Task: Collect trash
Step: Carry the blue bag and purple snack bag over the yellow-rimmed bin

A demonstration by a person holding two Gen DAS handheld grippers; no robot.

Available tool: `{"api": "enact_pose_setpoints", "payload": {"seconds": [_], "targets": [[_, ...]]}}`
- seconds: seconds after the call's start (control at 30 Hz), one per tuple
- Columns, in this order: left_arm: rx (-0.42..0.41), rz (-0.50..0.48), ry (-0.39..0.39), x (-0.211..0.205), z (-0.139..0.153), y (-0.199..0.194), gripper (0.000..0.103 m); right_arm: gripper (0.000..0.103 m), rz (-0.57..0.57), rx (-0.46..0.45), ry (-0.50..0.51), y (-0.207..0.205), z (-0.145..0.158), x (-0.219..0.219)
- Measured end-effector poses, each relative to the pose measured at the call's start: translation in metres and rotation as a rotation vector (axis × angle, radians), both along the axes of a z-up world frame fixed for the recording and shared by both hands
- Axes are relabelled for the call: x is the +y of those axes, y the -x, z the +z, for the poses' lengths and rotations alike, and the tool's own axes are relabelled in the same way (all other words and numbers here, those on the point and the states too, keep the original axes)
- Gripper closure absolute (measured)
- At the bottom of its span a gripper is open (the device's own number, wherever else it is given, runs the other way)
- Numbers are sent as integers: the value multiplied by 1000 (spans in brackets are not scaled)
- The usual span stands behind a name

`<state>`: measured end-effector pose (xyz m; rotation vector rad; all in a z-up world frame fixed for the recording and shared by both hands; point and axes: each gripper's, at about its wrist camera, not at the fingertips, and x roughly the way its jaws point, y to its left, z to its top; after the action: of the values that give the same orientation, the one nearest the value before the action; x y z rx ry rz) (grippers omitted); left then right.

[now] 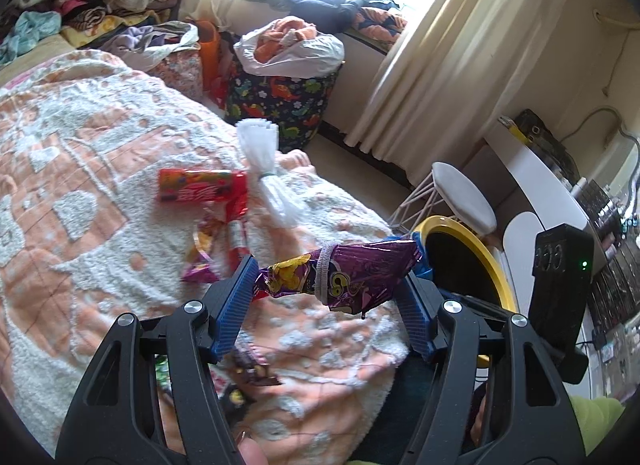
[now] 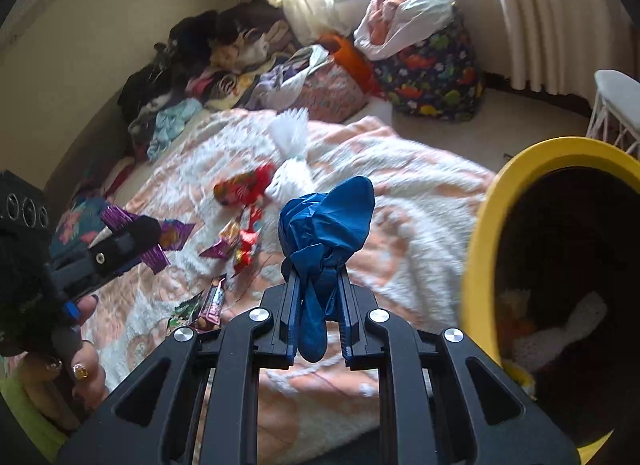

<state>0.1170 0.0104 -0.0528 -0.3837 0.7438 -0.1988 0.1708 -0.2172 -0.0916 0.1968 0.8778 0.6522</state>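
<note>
Right wrist view: my right gripper clenches a crumpled blue plastic glove beside the yellow-rimmed bin; left gripper grasps a purple foil wrapper, which could slip from its end-on pinch

Print on the purple wrapper crumpled, unreadable. Right end of that wrapper hidden behind the blue pad of the left tongs. Small wrappers on the bed under the left tongs half covered by the black arms, labels illegible. Yellow bin cut off by the right edge in the right wrist view, rim smeared by blur; inside dark, pale and orange lumps there impossible to name. Lower tail of the blue glove tucked between the right tongs. Hand cropped at the left edge. Clutter on the counter too small to tell.
</note>
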Motion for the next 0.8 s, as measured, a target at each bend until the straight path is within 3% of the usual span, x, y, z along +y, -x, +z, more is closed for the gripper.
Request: {"api": "enact_pose_setpoints", "payload": {"seconds": [0.8], "targets": [[-21, -151, -34, -78, 11, -22, 45, 87, -196, -26, -49, 5, 10, -96]]}}
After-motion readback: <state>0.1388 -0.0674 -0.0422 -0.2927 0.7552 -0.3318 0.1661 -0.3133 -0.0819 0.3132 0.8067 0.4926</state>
